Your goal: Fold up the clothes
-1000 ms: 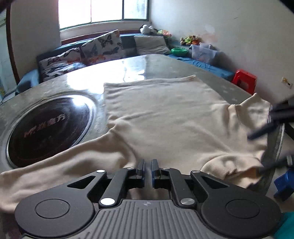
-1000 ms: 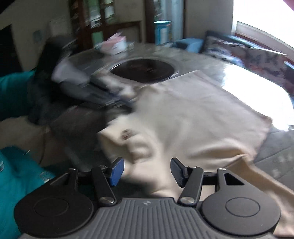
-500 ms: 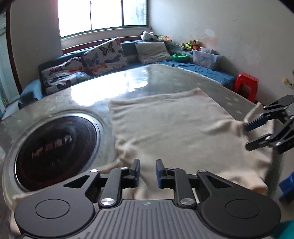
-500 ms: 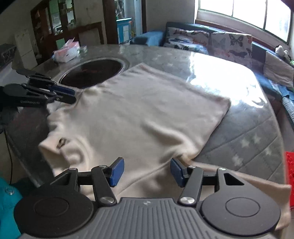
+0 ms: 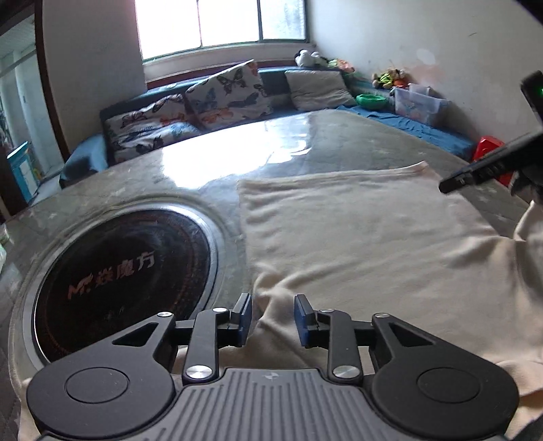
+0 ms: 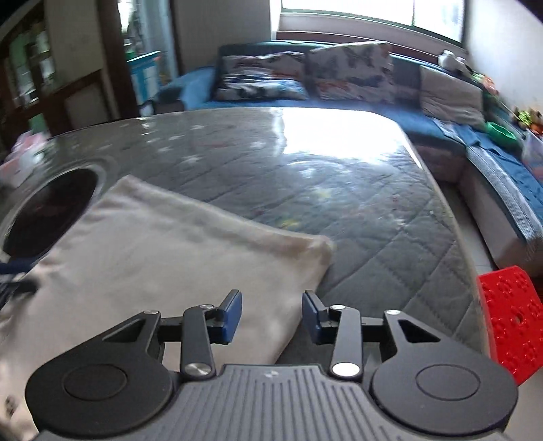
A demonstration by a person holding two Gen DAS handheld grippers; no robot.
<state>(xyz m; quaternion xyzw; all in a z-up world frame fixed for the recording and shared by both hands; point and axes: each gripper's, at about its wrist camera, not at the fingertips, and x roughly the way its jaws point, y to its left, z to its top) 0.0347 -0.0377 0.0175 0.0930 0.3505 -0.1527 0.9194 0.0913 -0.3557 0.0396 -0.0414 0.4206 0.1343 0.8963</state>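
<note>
Cream garment (image 5: 373, 244) flat at table's (image 6: 339, 190) near edge, long axis toward far edge; left gripper (image 5: 273, 317) opening astride armpit fold, right gripper (image 6: 271, 313) narrowing astride side hem, neither clamped.

the left wrist view looks forward and down from close above the near table (image 5: 305, 142) edge, facing the window (image 5: 220, 23) and sofa (image 5: 271, 101). the right wrist view looks from the garment's (image 6: 169, 244) other side toward the same sofa. both share the cream garment, the dark round inset (image 5: 118, 271) and the tabletop.
</note>
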